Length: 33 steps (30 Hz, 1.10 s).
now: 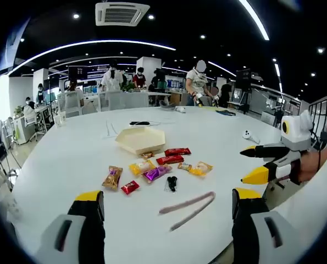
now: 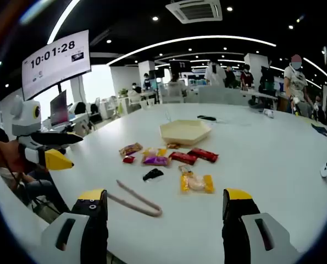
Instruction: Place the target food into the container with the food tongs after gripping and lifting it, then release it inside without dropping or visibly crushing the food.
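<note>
The food tongs (image 1: 188, 209) lie flat on the white surface (image 1: 70, 159), nearest of all the things to both pairs of jaws, and nothing holds them yet. In the left gripper view they sit between the left gripper (image 1: 166, 206) jaws and a little ahead, long axis running slantwise toward the upper right of that view; in the right gripper view the tongs (image 2: 137, 201) lie just ahead of the right gripper (image 2: 162, 204), toward its left jaw, joined end at the lower right. Both pairs of jaws stand wide and empty. The right gripper (image 1: 256, 163) also enters the left gripper view from the right, low over the surface edge and beside the tongs, so I judge it the nearer hand. Beyond the tongs lies a loose cluster of wrapped snacks (image 1: 152, 170), apart from one another, and past them the cream hexagonal container (image 1: 140, 139), open side up. The surface near the tongs is bare, giving room to come down along their length, though the near edge is close
</note>
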Each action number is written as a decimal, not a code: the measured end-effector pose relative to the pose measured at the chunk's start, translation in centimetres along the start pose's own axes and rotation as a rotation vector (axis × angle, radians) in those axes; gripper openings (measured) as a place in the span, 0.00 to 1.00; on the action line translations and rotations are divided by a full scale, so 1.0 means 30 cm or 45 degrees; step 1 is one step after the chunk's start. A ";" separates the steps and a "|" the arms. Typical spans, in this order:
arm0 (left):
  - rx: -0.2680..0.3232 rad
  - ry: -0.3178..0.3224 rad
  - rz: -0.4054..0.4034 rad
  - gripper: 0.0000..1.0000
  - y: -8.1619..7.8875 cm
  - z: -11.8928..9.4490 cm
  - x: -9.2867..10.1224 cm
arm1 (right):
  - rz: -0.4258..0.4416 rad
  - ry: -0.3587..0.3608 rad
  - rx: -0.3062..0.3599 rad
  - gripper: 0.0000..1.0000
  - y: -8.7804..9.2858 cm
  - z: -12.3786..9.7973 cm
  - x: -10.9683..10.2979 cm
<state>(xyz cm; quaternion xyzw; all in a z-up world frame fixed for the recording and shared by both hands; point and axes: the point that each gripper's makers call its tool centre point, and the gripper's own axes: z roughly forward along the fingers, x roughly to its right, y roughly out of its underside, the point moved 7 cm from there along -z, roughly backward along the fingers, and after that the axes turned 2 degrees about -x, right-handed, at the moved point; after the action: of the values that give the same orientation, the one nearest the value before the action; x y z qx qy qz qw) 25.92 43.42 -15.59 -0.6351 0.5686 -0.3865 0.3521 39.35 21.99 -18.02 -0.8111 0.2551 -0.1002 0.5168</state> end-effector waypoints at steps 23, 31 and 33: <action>0.084 -0.082 -0.013 0.98 -0.042 -0.078 -0.073 | 0.007 0.003 0.046 0.87 -0.042 -0.005 0.014; 0.077 -0.135 -0.069 0.98 0.009 -0.135 -0.113 | 0.026 0.013 0.080 0.87 -0.077 -0.020 0.025; 0.046 -0.129 -0.085 0.98 0.035 -0.142 -0.112 | 0.025 0.021 0.068 0.87 -0.071 -0.025 0.029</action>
<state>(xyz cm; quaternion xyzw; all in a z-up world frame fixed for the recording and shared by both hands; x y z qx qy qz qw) 21.46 46.63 -14.90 -0.6660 0.5215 -0.3756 0.3787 40.42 21.67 -15.89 -0.7936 0.2648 -0.1087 0.5370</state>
